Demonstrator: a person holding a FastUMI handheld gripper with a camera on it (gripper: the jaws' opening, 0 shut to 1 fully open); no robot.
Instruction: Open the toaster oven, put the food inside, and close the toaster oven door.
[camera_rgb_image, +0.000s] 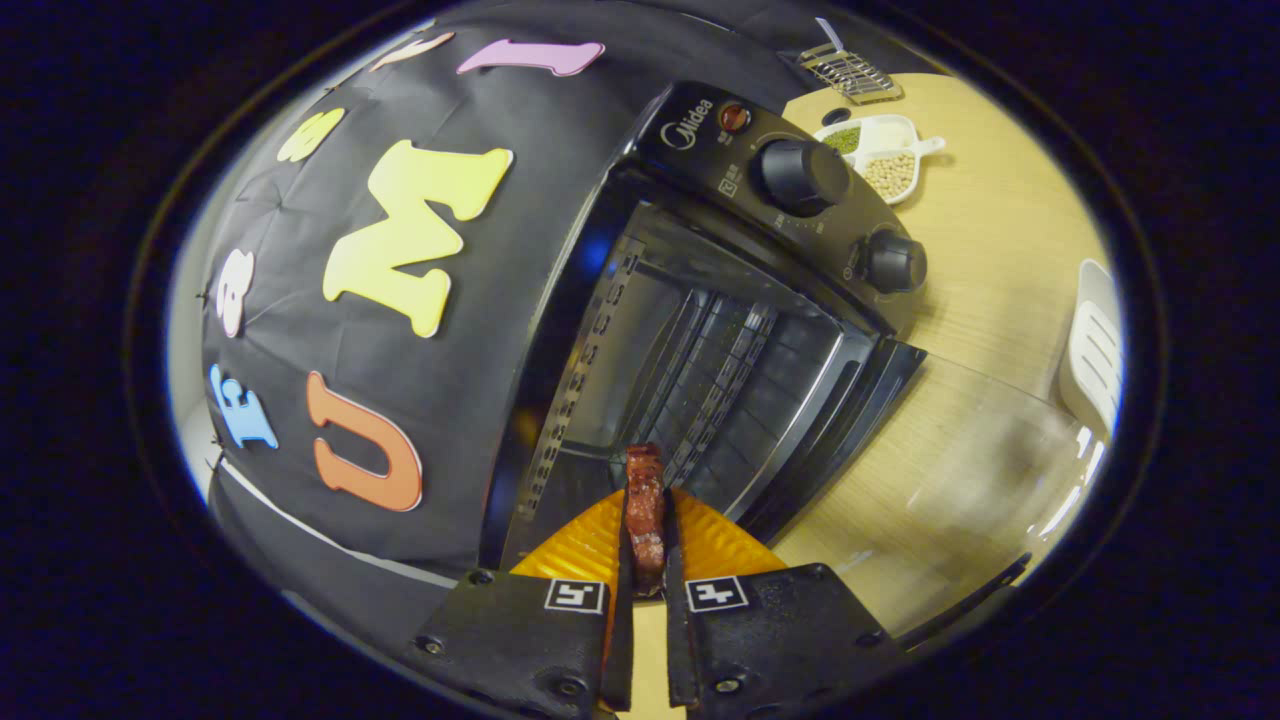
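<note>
The view is rolled sideways. A black toaster oven (700, 330) stands on a light wooden table, its cavity open just ahead of my fingers. Its glass door (960, 470) lies folded down flat over the table. Wire rack bars (720, 380) show inside the cavity. Two round knobs (800, 175) sit on the control panel beside the opening. My gripper (646, 505) is shut on a thin reddish-brown slice of food (645, 510), which stands on edge between both fingers. The slice's far end reaches to the mouth of the cavity.
Beyond the oven on the table (1000, 250) sits a white divided dish (885, 150) with green and pale beans, and a small wire rack (850, 72) farther back. A white slotted object (1092, 345) lies past the open door.
</note>
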